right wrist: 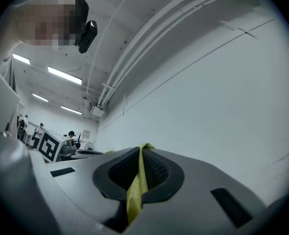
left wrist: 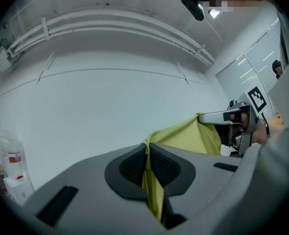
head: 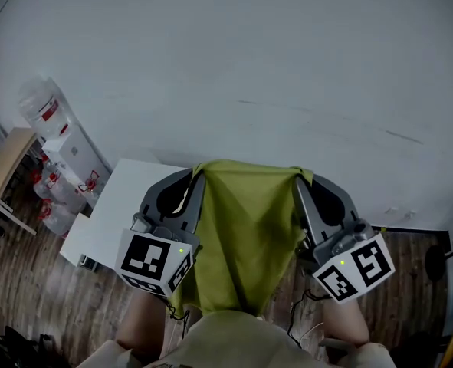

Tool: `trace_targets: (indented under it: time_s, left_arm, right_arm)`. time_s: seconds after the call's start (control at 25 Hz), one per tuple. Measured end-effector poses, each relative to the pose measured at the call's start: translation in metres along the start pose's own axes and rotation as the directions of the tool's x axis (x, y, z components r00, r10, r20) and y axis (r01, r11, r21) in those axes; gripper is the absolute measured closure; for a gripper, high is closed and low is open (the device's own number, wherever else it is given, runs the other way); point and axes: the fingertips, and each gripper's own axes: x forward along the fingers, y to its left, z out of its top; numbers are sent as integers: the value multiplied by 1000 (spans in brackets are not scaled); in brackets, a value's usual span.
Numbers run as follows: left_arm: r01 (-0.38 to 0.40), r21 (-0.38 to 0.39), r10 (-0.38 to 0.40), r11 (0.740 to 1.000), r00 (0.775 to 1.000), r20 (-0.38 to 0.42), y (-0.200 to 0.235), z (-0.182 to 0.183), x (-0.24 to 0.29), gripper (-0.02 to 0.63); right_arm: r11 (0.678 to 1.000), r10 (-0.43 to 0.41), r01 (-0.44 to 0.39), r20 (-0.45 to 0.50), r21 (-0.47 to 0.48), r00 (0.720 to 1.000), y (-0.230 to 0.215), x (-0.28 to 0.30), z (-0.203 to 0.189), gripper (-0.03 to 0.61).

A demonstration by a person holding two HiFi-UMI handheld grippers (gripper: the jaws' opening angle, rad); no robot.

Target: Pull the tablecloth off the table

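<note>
The cloth (head: 245, 228) is held up above the table (head: 134, 182), stretched between the two grippers and hanging down in a loose sheet towards the person. The part of the table that shows, out past the left gripper (head: 198, 176), is bare white. So the pull looks to be in its last stage: the cloth is lifted clear of that part. Whether its lower hem lies on the table cannot be seen, because the grippers and the person's body hide it.

The next move calls for carrying the cloth away from the table with both grips kept firm. The top edge should stay taut so that the hanging part trails clear without snagging on the table's edge.

The left gripper (left wrist: 147, 151) is clamped tight on one top corner, with the cloth (left wrist: 193, 133) pinched in a thin fold between its pads and running out below them. The right gripper (right wrist: 142, 153) is closed the same way on the other corner, a narrow strip of cloth (right wrist: 137, 190) squeezed between its pads. Both sit side by side above the table, with the top edge of the cloth spanning between them.
</note>
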Motion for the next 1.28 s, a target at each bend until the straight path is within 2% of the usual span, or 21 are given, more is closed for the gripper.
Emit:
trace_targets:
  time_s: [0.32, 0.64, 0.92, 1.28]
  left_arm:
    - [-6, -22, 4, 1000, 997, -78, 3, -34, 4, 590]
    - [-7, -50, -2, 999, 984, -180, 1, -84, 5, 589]
    - [4, -82, -29, 997, 955, -296, -10, -140, 2, 589]
    - [5, -128, -58, 992, 911, -409, -23, -201, -6, 589]
  right_arm:
    - [1000, 3, -1, -88, 23, 996, -6, 7, -38, 545]
    - [998, 11, 3, -212, 65, 977, -10, 5, -98, 545]
    - [992, 20, 21, -328, 121, 944, -11, -6, -157, 545]
    - [986, 36, 41, -444, 163, 895, -8, -21, -221, 545]
